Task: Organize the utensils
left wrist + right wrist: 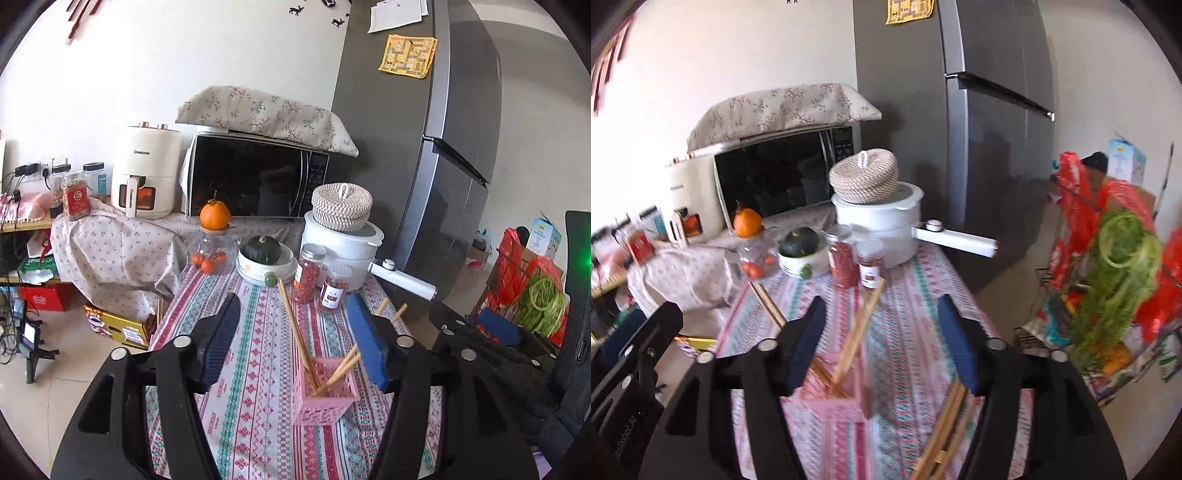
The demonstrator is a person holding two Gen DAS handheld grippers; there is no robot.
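My left gripper [293,328] is spread wide, holding nothing, hovering over the pink holder [324,391]. My right gripper [882,325] is also wide, empty. Chopsticks [297,332] lean inside the holder; more chopsticks [945,424] lie right of it on the tablecloth [908,302].

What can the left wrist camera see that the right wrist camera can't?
Only the left wrist view shows the yellow cardboard box on the floor unhidden. Only the right wrist view shows loose wooden chopsticks lying on the patterned tablecloth near its right edge. Both show the pink plastic utensil basket holding chopsticks, the dark green squash and the white pot.
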